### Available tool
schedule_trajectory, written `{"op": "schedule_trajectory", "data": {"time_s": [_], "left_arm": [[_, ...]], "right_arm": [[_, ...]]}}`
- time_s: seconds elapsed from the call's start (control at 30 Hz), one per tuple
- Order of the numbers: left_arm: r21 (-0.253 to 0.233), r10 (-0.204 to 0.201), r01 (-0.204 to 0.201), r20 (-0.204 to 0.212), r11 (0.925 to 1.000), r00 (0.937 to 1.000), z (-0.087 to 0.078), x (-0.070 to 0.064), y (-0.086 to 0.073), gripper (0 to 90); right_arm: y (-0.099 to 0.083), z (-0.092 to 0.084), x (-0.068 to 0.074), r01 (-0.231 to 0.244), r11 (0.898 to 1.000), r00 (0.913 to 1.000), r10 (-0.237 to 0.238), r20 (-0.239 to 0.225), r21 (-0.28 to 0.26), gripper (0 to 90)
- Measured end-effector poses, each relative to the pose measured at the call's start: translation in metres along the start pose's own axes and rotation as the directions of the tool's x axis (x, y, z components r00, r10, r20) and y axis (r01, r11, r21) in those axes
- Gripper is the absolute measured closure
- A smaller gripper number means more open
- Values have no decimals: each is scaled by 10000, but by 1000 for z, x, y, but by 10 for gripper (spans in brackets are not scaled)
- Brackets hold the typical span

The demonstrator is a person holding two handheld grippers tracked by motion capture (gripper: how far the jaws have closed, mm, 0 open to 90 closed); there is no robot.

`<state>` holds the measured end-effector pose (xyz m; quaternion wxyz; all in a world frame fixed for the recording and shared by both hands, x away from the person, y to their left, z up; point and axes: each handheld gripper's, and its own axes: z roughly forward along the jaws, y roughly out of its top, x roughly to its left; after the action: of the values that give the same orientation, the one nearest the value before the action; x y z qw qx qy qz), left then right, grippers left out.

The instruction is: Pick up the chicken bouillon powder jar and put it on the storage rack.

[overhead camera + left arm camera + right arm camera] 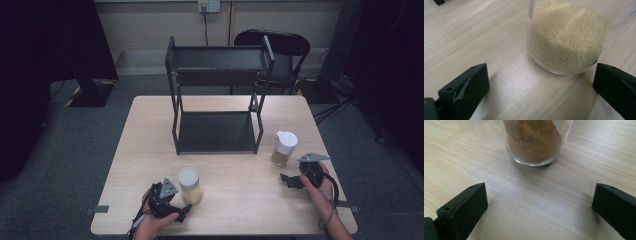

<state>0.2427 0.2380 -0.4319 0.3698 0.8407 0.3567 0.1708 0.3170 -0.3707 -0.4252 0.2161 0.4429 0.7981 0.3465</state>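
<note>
1. Pale jar [190, 185]: clear glass with a white lid, part-filled with fine cream-coloured grains. It stands upright on the table [235, 200], near the front edge, left of centre.
2. In the left gripper view the pale jar [566, 37] stands just ahead of the jaws, nearer the right-hand jaw; neither jaw touches it.
3. Left gripper [186, 210]: jaws spread wide, nothing between the pads. It sits just beside the pale jar on its near side, held in the person's left hand [152, 220].
4. Brown jar [283, 148]: clear glass with a white pour-spout lid, part-filled with brown powder. It stands upright near the right edge of the table, just right of the rack.
5. In the right gripper view the brown jar [535, 141] stands ahead of the jaws and apart from both.
6. Right gripper [289, 181]: jaws spread wide, holding nothing. It lies near the brown jar on its near side, held in the right hand [322, 187].
7. Rack [216, 95]: black, two-tiered, upright at the table's middle rear; both shelves are bare.
8. Chair [280, 55]: dark, behind the table's far edge.
</note>
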Motion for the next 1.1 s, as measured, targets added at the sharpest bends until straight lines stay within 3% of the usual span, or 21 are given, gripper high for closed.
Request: {"op": "schedule_trajectory", "data": {"time_s": [0.4,0.8,1.1], "left_arm": [[-92,-175,177,265,9998,9995,-2,3,1,34],[-687,-484,525,594,9963,9971,-11,7,2,31],[-1006,-438,509,715,9936,9965,-19,7,8,26]], "right_arm": [[0,0,0,-17,10000,10000,17,0,4,0],[0,0,0,-18,10000,10000,18,1,5,0],[0,0,0,-15,10000,10000,15,3,2,0]]}}
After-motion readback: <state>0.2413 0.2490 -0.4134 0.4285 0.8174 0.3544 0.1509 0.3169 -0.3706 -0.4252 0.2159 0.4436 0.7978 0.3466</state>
